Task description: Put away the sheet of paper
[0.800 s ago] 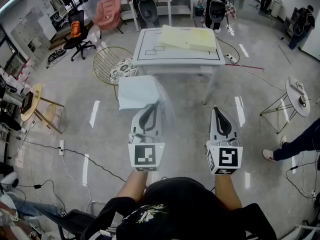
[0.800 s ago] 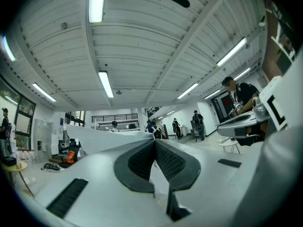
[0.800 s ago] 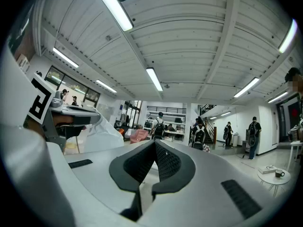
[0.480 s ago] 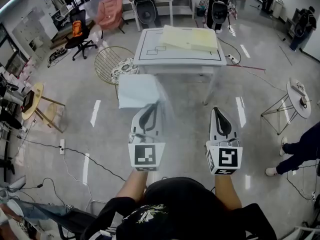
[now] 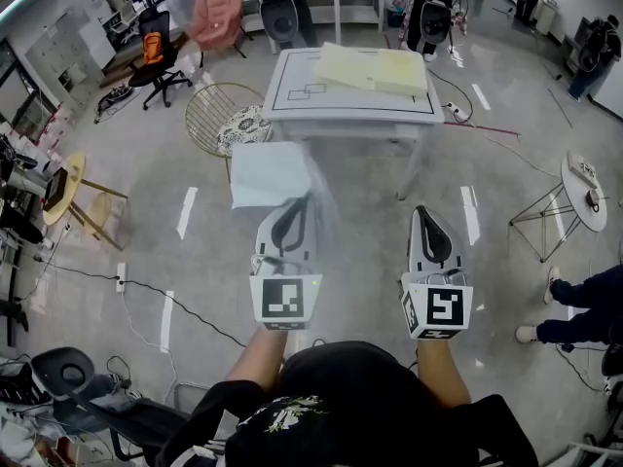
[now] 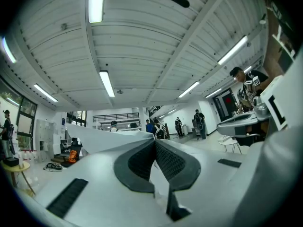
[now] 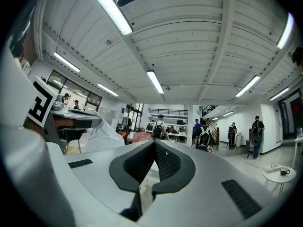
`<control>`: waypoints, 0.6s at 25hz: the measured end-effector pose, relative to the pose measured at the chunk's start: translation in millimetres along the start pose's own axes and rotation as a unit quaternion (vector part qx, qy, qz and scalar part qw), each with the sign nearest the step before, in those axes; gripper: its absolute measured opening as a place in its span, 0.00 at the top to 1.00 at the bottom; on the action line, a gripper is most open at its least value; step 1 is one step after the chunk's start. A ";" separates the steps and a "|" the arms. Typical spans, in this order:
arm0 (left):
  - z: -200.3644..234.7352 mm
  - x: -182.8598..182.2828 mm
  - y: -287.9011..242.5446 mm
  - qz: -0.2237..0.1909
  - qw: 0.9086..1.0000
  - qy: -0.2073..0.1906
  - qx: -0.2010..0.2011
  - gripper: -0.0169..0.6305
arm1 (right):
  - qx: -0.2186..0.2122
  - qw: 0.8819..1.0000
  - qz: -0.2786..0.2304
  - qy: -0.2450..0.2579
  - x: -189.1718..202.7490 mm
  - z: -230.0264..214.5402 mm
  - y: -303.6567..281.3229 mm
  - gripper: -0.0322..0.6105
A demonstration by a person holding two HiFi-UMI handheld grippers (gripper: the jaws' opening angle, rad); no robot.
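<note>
A glossy grey workshop floor (image 5: 370, 222) lies below. The left gripper's (image 5: 298, 205) jaws are clamped on a thin white sheet of paper (image 5: 265, 173), which is held level in the air. The right gripper's (image 5: 421, 214) jaws are together and empty. A white desk (image 5: 370, 107) stands far ahead.

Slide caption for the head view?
Left gripper holds a paper sheet by its edge, white table ahead; right gripper shut and empty.

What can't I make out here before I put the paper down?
Head view: yellow stack on the table, too small to identify.
Left gripper view: most of the sheet, hidden behind the left hand-held gripper.
Right gripper view: table mostly hidden by the jaws.
</note>
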State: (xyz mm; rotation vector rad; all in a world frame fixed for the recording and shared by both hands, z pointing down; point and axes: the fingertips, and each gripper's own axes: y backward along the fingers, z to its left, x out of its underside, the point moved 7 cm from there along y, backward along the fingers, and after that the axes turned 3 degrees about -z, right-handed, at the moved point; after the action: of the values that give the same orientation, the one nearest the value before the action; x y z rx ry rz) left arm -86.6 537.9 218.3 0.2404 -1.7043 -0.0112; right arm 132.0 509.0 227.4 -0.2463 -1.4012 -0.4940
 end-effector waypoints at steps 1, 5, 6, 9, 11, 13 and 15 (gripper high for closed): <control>-0.7 0.0 -0.4 0.001 1.000 0.000 0.001 0.97 | -0.001 1.000 -0.001 0.002 0.5 0.1 0.0 0.95; -4.3 2.6 -1.0 0.002 1.000 0.000 0.003 0.97 | -0.007 1.000 -0.003 0.003 3.9 -1.0 0.5 0.95; -5.3 3.2 -1.1 0.003 1.000 0.000 0.003 0.97 | -0.009 1.000 -0.003 0.001 4.8 -1.4 0.9 0.95; -10.2 5.9 0.7 0.008 1.000 -0.003 0.001 0.97 | -0.011 1.000 -0.001 -0.002 7.0 -3.4 4.4 0.95; -14.1 5.4 1.0 0.008 1.000 0.002 0.002 0.97 | -0.013 1.000 -0.002 -0.003 8.0 -5.4 6.5 0.95; -18.1 4.5 0.3 0.005 1.000 0.007 0.003 0.97 | -0.014 1.000 -0.002 -0.004 9.4 -8.2 8.4 0.95; -22.3 4.5 1.5 0.008 1.000 0.000 -0.001 0.97 | -0.015 1.000 0.000 -0.007 10.3 -11.6 11.2 0.95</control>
State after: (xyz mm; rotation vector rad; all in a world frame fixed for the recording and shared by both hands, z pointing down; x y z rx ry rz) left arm -65.6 541.5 226.3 0.2251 -1.7061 -0.0011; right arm 148.3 511.7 236.9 -0.2754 -1.4077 -0.5144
